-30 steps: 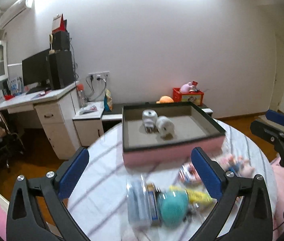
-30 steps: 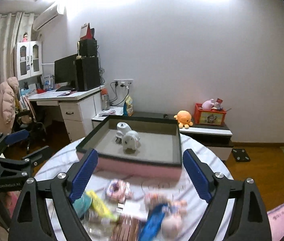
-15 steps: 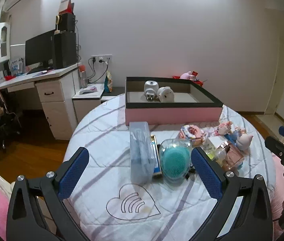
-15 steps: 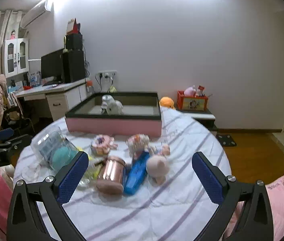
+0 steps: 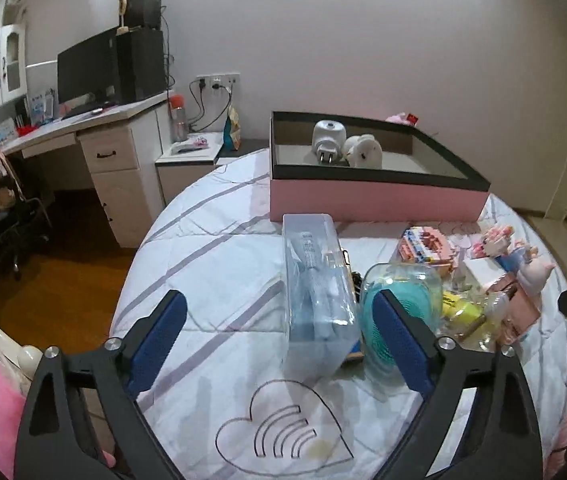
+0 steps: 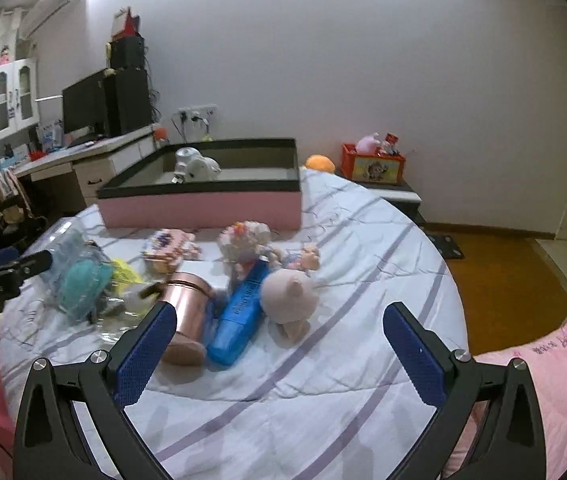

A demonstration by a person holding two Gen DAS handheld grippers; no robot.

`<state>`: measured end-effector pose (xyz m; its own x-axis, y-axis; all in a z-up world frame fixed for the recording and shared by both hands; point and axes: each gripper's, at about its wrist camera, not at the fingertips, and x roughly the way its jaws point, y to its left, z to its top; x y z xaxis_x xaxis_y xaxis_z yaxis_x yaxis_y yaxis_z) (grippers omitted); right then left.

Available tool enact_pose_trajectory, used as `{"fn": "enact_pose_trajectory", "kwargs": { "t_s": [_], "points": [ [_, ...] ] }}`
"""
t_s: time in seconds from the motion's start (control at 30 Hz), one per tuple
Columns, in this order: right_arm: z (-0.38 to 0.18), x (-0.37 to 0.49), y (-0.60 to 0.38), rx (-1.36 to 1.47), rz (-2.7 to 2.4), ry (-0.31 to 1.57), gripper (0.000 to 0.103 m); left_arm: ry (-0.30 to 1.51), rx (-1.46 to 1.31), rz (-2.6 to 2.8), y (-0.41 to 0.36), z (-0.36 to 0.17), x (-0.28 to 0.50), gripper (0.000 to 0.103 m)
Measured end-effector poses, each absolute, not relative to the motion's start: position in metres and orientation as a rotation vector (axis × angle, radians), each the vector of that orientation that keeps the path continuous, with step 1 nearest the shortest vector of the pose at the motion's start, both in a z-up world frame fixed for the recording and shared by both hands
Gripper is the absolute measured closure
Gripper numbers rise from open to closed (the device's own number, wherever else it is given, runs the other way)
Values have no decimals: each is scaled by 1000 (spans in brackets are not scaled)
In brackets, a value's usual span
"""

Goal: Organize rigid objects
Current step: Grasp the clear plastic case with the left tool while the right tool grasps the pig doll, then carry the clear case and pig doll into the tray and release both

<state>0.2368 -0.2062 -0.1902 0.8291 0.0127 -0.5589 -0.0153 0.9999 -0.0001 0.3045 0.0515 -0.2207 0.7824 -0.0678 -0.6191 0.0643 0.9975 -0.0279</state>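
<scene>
A pink box with a black rim (image 5: 379,200) stands at the far side of the round table and holds a white plug (image 5: 326,140) and a white round toy (image 5: 363,151); the box also shows in the right wrist view (image 6: 203,204). In front of it lie a clear plastic case (image 5: 315,292), a teal brush in a clear pack (image 5: 399,312), a copper cup (image 6: 185,308), a blue tube (image 6: 241,312) and a pink pig figure (image 6: 289,292). My left gripper (image 5: 279,336) is open, just short of the clear case. My right gripper (image 6: 279,348) is open and empty, near the pig.
The table wears a white quilt with purple stripes (image 6: 323,380). A small block toy (image 5: 423,244) and little figures (image 5: 495,240) lie near the box. A desk with a monitor (image 5: 83,76) stands left; wooden floor (image 6: 515,280) lies right.
Both grippers have pulled back from the box and dropped lower toward the table's near side. The loose objects now sit closer in view. Both stay open.
</scene>
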Motion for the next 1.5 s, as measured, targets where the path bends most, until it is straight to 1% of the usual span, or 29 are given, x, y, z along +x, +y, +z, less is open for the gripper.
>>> {"fn": "enact_pose_trajectory", "kwargs": {
  "t_s": [0.03,0.07,0.17,0.27,0.3,0.33,0.37,0.4,0.43,0.57,0.63,0.7,0.73,0.87,0.9,0.93,0.97,1.23,1.5],
  "points": [
    [-191,239,-209,1,9,599,0,674,0,-73,51,-221,308,18],
    [-192,243,-213,5,3,610,0,675,-4,-76,51,-221,309,21],
    [-195,255,-222,14,-10,637,0,707,-22,-71,52,-226,321,24],
    [-198,271,-228,23,-10,678,0,728,-15,-74,52,-231,328,32],
    [-199,276,-229,28,-1,693,0,734,-20,-86,52,-233,330,38],
    [-201,280,-230,36,8,699,0,739,-28,-97,51,-234,332,48],
    [-203,287,-230,38,5,718,0,751,-38,-113,51,-236,334,53],
    [-204,291,-229,39,6,728,0,759,-35,-121,49,-237,335,63],
    [-205,294,-228,43,11,734,0,764,-22,-125,47,-238,336,70],
    [-210,310,-227,70,34,760,0,755,29,-118,43,-237,334,71],
    [-212,317,-226,74,39,784,15,749,23,-120,45,-235,332,71],
    [-215,323,-228,98,56,810,43,752,18,-118,48,-233,329,71],
    [-216,325,-230,110,64,817,46,746,15,-116,49,-232,327,71],
    [-218,332,-229,121,83,836,46,742,15,-118,52,-229,325,71],
    [-219,333,-229,122,88,839,50,735,8,-114,54,-228,323,71],
    [-219,334,-229,128,95,838,58,732,1,-117,56,-226,322,71],
    [-218,333,-228,137,125,836,63,730,-5,-122,57,-224,321,71],
    [-211,314,-226,99,106,796,63,681,0,-137,57,-201,306,71],
    [-184,295,-224,75,101,727,63,647,4,-197,40,-185,298,71]
  ]
}}
